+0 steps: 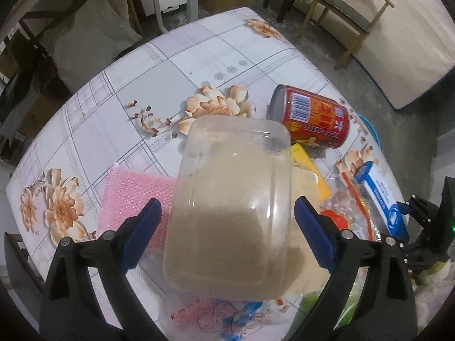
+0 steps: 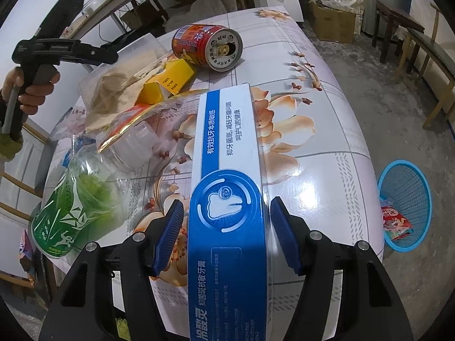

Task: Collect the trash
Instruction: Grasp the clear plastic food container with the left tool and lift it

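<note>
Both grippers share one build — the left gripper [image 1: 227, 221] and right gripper [image 2: 224, 233] have glossy black plastic arms, silver rivets at the joints, ribbed blue pads [image 2: 170, 236]. A fuzzy green cuff [image 2: 10, 147] shows at the person's wrist.

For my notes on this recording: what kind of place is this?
Probably a room in a home, partly used for storage. A table with a flowered cover holds household trash, wooden chairs stand on a bare concrete floor, and cardboard boxes sit nearby.
</note>
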